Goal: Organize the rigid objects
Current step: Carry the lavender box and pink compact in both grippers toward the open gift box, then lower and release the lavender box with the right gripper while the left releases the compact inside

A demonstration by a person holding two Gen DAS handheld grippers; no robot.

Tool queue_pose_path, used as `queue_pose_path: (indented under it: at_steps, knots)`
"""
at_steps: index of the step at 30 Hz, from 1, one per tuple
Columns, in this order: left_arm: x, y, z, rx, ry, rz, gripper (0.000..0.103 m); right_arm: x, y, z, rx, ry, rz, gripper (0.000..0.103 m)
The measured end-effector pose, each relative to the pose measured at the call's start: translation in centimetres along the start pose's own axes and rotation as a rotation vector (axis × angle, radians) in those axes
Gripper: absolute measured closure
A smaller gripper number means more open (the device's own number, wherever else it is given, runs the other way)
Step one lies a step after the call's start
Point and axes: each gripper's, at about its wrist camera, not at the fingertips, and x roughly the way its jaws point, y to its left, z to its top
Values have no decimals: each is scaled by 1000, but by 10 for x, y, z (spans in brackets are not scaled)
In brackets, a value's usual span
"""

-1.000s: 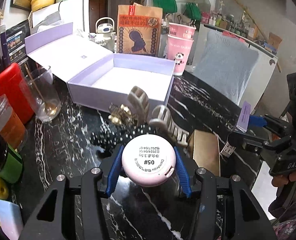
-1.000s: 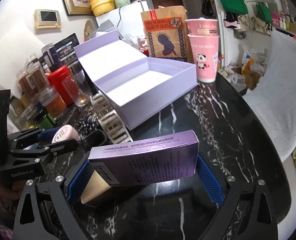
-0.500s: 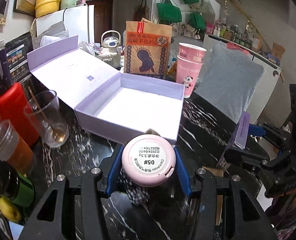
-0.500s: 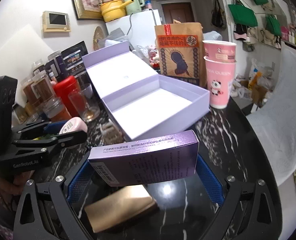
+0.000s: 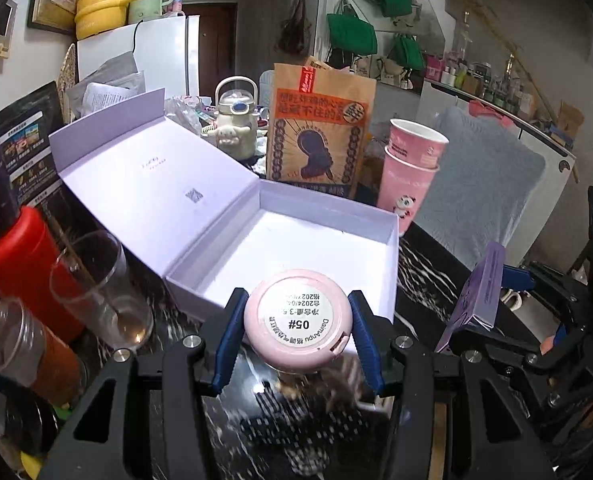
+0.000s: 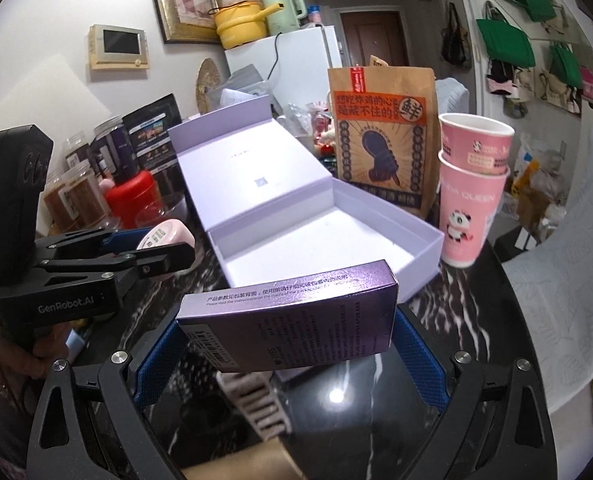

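While clamped, pink compact (image 5: 298, 322) aloft.

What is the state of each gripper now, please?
Left gripper: closed on the round pink plastic compact.
Right gripper: closed on the flat purple cardboard carton.

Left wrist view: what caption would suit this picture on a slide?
Left tongs grip a round pink case near the open lilac box; right tongs hold a purple carton.
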Motion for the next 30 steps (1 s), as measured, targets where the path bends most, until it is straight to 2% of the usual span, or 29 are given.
queue_pose_path:
  at_steps: [11, 30]
  knots:
    - [28, 16, 34, -27, 9, 9, 53, 28, -12, 42, -18, -15, 11, 5]
    - [77, 40, 86, -35, 6, 63, 53, 71, -20, 94, -79, -46, -101, 5]
